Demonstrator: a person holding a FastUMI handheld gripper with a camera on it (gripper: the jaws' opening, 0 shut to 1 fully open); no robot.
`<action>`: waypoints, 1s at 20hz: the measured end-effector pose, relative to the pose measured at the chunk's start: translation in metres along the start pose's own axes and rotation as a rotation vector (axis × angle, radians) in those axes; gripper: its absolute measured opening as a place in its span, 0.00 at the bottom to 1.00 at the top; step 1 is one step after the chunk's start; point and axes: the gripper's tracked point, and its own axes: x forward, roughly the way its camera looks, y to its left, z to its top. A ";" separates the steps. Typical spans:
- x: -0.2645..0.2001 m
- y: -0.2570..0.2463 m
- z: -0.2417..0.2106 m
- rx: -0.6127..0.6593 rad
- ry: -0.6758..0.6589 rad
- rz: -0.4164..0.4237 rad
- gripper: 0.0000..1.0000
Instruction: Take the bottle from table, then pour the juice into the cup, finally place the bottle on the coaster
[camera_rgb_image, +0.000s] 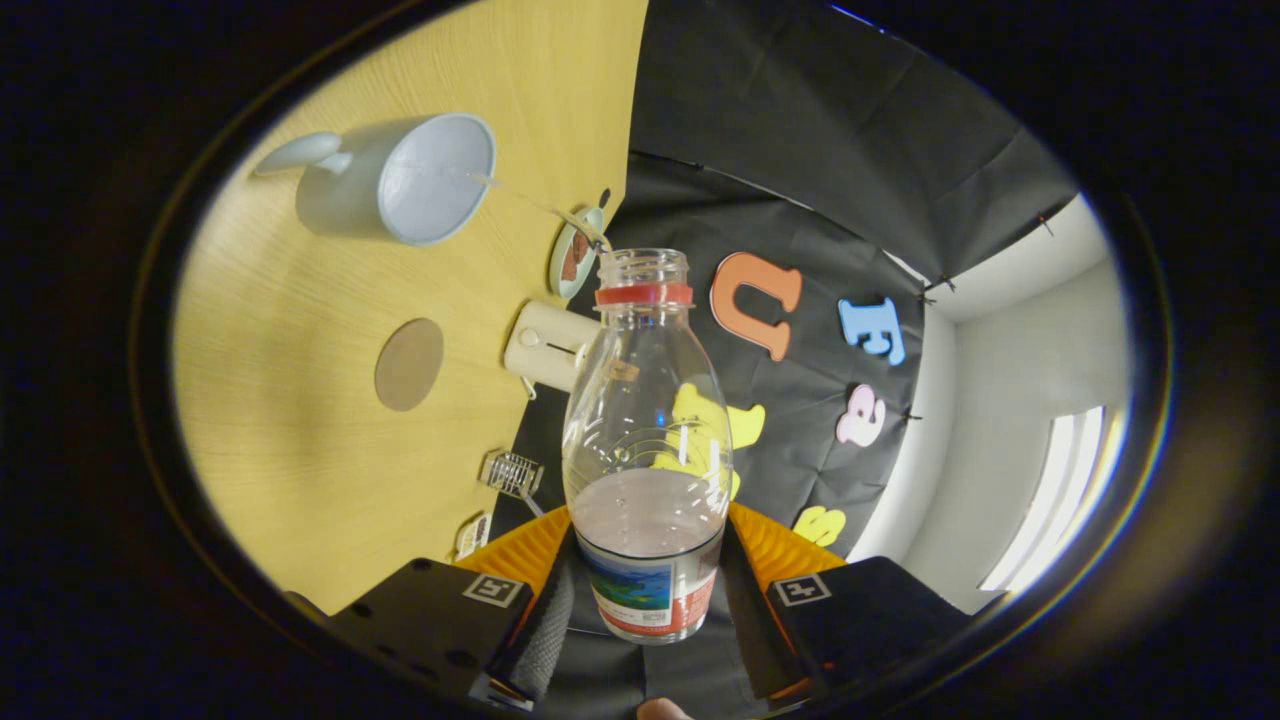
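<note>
The tongs (648, 585) clamp the bottle (646, 440), uncapped, tilted toward the cup (400, 180).

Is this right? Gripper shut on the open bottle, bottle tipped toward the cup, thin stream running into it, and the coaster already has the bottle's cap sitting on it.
Not quite: the coaster is bare, with no cap on it. The rest holds in the gripper view: the gripper is shut on the open bottle, tipped toward the cup, with a thin stream running into it.
</note>
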 end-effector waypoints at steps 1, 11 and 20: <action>0.001 -0.001 0.000 -0.003 0.000 0.000 0.76; 0.003 -0.017 -0.004 -0.059 0.001 -0.010 0.76; 0.003 -0.037 0.002 -0.115 -0.010 -0.039 0.76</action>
